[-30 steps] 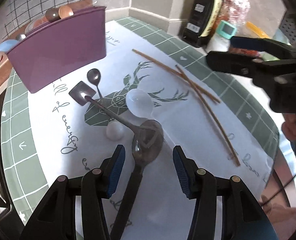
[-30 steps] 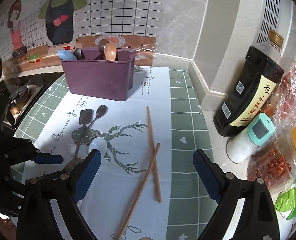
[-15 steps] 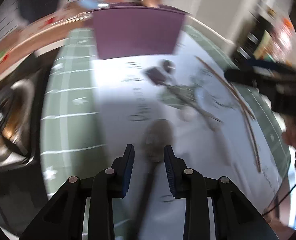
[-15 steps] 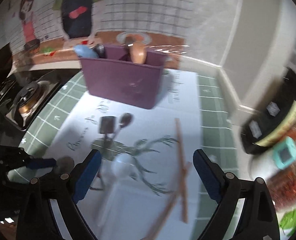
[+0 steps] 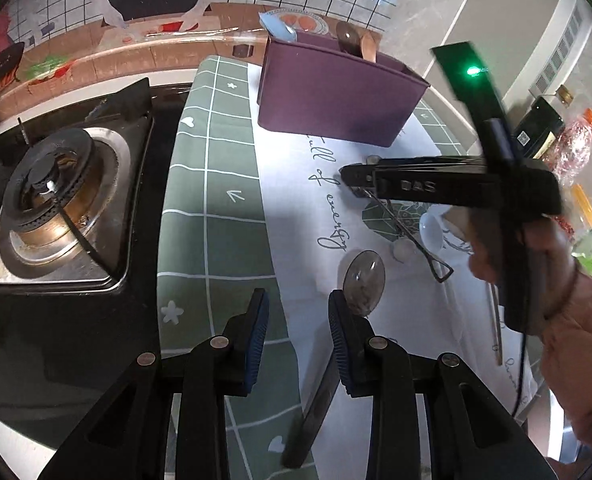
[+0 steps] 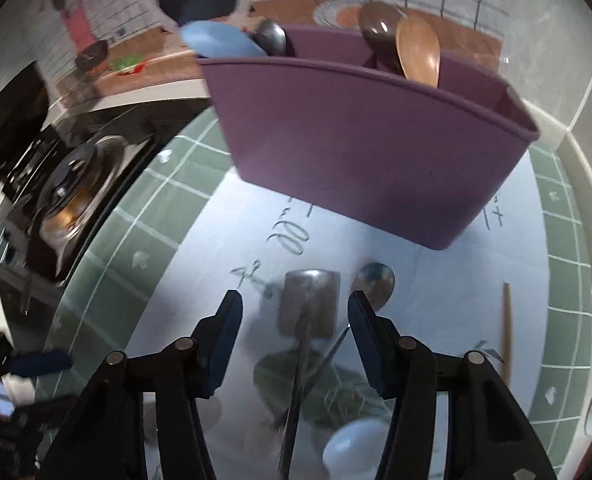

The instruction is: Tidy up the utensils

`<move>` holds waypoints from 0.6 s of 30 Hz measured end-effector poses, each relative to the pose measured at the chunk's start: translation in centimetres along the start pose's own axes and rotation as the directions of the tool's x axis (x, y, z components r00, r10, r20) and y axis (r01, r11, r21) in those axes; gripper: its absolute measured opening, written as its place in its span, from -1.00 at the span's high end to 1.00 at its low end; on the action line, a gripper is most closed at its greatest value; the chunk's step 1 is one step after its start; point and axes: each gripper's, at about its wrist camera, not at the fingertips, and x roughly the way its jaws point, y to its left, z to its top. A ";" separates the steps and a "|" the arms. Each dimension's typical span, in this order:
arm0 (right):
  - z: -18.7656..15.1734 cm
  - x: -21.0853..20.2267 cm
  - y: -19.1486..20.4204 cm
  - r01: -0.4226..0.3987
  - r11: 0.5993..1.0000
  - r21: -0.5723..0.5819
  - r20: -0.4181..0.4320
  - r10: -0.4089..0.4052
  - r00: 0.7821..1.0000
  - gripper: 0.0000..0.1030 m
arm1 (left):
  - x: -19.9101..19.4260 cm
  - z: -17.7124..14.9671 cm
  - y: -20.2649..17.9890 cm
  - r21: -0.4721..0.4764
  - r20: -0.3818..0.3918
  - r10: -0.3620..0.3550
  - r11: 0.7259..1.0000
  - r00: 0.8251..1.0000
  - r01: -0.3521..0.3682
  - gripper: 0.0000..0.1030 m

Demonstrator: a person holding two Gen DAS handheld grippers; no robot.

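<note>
My left gripper (image 5: 298, 320) hovers over the green checked cloth (image 5: 215, 208), its jaws narrow with only cloth showing between the pads. A dark spoon (image 5: 364, 282) lies just past its right fingertip, and the spoon's handle runs back under that finger. My right gripper (image 6: 293, 320) is low over a flat metal spatula (image 6: 310, 308). Its jaws are closing, and the spatula head sits between the pads without touching them. A metal spoon (image 6: 374, 280) lies by the right fingertip. The purple holder (image 6: 368, 152) behind holds several spoons.
A gas burner (image 5: 55, 200) on a black stovetop borders the cloth on the left. A white spoon (image 6: 352, 448) and a wooden chopstick (image 6: 507, 328) lie on the white cloth panel. Bottles and packets (image 5: 540, 124) crowd the right wall. A hand (image 5: 568, 320) holds the right gripper.
My left gripper swung left toward the stove and rolled, and the dark spoon now lies away from the spatula handle. My right gripper dropped over the spatula and its jaws narrowed.
</note>
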 end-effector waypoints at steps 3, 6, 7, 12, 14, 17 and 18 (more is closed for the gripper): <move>0.1 0.9 -0.2 -0.026 0.999 0.028 -0.023 0.027 0.999 0.13 | -0.2 0.0 0.4 -0.012 0.003 0.002 1.000 1.000 -0.002 0.37; -0.4 1.3 0.5 0.018 1.000 -0.006 -0.030 -0.018 0.999 0.27 | -0.1 0.0 0.7 -0.014 0.000 -0.015 1.000 1.000 0.015 0.36; -0.4 1.3 0.9 0.045 0.999 -0.028 -0.031 -0.045 0.998 0.44 | -0.2 -0.1 0.7 -0.010 -0.004 -0.024 1.000 1.000 0.024 0.36; -0.8 -0.6 0.9 0.007 1.000 -0.018 -0.017 -0.007 1.000 0.88 | 0.5 -0.2 -0.9 0.086 -0.057 -0.089 0.992 0.994 0.094 0.18; -1.0 -1.9 0.5 0.008 1.000 -0.008 0.015 -0.008 1.000 0.88 | 0.9 -0.1 -1.9 0.144 -0.071 -0.090 0.985 0.993 0.100 0.13; -1.5 -3.3 -0.2 -0.019 1.000 0.013 0.029 0.019 0.999 0.88 | 1.7 0.1 -2.9 0.182 -0.094 -0.076 0.979 0.993 0.092 0.13; -1.8 -3.6 -0.5 -0.014 1.000 0.019 0.033 0.014 0.999 0.88 | 2.0 0.2 -3.0 0.189 -0.099 -0.074 0.978 0.992 0.092 0.13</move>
